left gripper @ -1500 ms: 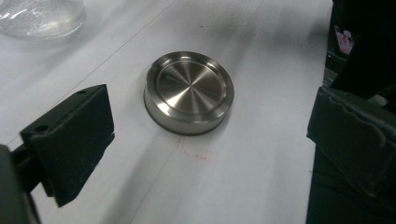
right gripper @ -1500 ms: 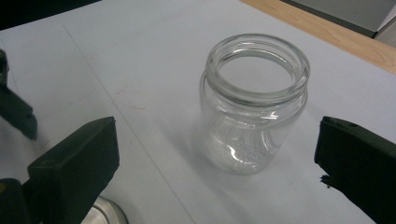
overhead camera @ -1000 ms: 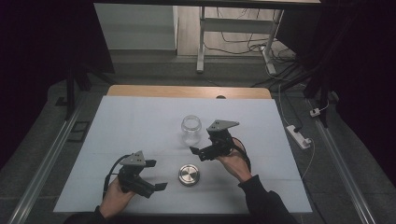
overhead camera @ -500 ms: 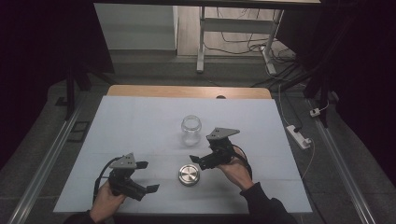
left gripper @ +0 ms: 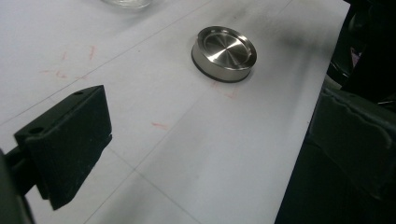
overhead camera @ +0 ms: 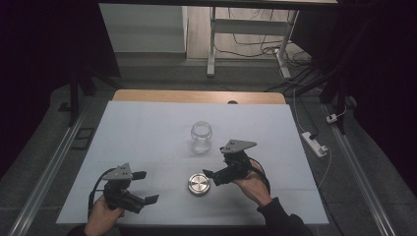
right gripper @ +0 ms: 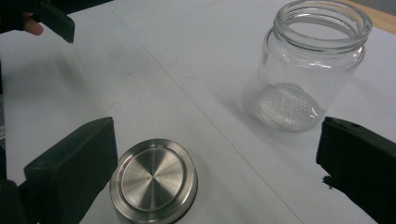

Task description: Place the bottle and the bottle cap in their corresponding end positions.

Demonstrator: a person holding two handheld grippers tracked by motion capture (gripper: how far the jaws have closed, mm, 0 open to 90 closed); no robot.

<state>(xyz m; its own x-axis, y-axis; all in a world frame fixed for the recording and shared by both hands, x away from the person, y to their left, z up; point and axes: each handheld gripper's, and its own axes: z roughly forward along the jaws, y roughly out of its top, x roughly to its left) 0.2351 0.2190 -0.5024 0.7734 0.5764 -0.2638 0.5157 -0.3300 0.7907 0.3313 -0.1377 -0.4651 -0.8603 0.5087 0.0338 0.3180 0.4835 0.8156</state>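
A clear glass jar point(overhead camera: 201, 137) stands upright and lidless at the middle of the white table; it also rises at the upper right of the right gripper view point(right gripper: 308, 65). Nearer the front edge, a round steel lid point(overhead camera: 198, 184) lies flat by itself. My right gripper point(overhead camera: 213, 178) is just right of the lid, open, with the lid point(right gripper: 153, 179) by its left jaw and nothing held. My left gripper point(overhead camera: 146, 187) hovers open at the front left. Its view shows the lid point(left gripper: 224, 46) well ahead, nothing between the jaws.
The white sheet point(overhead camera: 147, 128) covers the table, with a wooden strip point(overhead camera: 196, 96) at the back. A power strip point(overhead camera: 313, 143) lies on the floor off the right edge. Metal rails point(overhead camera: 44, 177) run along both sides. In the left gripper view the table's front edge point(left gripper: 299, 140) drops into darkness.
My right gripper has come down toward the front, closer to the lid. My left gripper has drawn back toward the front left corner. Jar and lid have not moved.
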